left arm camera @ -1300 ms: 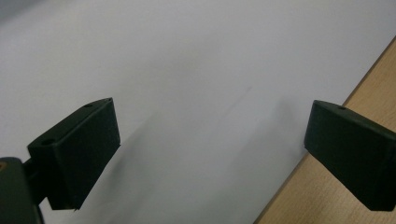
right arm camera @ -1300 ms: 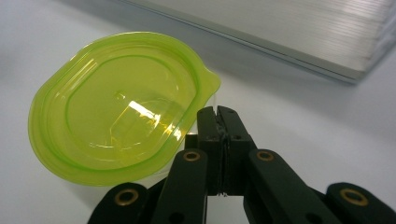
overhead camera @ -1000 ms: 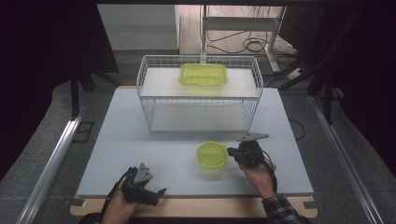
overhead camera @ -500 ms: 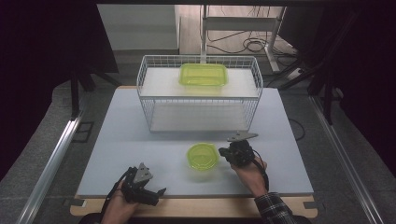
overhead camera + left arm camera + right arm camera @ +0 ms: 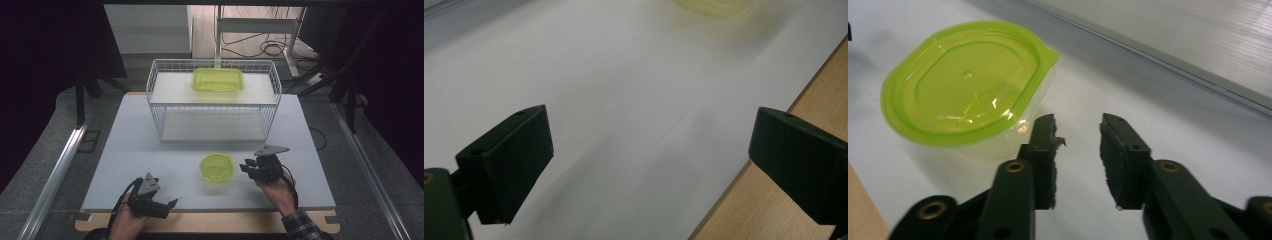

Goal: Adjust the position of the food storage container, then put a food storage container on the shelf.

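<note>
Right now the round lidded container (image 5: 216,167) sits on the tabletop (image 5: 150,150) in front of the wire basket (image 5: 160,112), and the right gripper (image 5: 248,169) is just beside it on its right. In the right gripper view the jaws stand a little apart with nothing between them, and the near jaw is close against the container's clear wall below the green lid (image 5: 963,80); whether it touches I cannot tell. The left gripper (image 5: 170,204) rests near the tabletop's front edge, well apart from the container, with its jaws spread wide and nothing in them.

The main risk, as I judge it, is that the container is light and stands free. A sideways nudge from the right gripper could slide it across the smooth surface instead of setting up a grasp. Closing on the rounded wall rather than on the lid's tab or rim could let it squirt out or tip. A second, rectangular container (image 5: 218,79) rests on top of the basket, so a lift toward the basket would need care not to knock it.
</note>
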The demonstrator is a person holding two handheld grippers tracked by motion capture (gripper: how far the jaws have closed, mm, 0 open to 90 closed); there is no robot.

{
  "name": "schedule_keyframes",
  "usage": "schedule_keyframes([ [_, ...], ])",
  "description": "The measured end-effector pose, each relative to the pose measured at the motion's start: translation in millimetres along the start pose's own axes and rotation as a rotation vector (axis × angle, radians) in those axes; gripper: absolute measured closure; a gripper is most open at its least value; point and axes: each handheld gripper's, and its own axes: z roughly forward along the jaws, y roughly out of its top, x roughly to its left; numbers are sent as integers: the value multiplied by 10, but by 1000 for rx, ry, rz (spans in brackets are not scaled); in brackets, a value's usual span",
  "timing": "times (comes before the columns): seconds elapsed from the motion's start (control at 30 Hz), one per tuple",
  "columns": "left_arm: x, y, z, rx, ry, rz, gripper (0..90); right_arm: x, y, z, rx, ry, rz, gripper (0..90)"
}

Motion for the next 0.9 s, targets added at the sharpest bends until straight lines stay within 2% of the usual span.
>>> schedule_keyframes([
  [0.03,-3,0,4,4,1,4,38,7,-15,-26,-1,-6,-14,597],
  [0.13,-15,-2,16,9,4,16,38,13,-32,-42,-1,-10,-17,550],
  [0.17,-22,-7,26,11,11,32,38,17,-55,-40,0,-7,-17,489],
  [0.2,-22,-7,26,11,11,32,37,17,-55,-40,0,-7,-17,489],
  [0.27,-30,-10,37,16,15,41,37,27,-81,-30,2,-8,-20,430],
  [0.3,-32,-11,40,16,15,43,36,30,-105,-23,2,-5,-26,365],
  [0.33,-32,-11,40,20,16,50,36,30,-105,-23,2,-5,-26,365],
  [0.37,-33,-12,42,21,17,54,36,35,-125,-15,-2,1,-31,307],
  [0.47,-32,-13,43,22,17,54,35,39,-145,-13,-3,3,-35,264],
  [0.57,-34,-15,46,25,18,56,35,26,-170,-2,-3,26,-26,190],
  [0.9,-32,-17,54,28,20,59,35,-19,-165,28,-6,40,1,79],
])
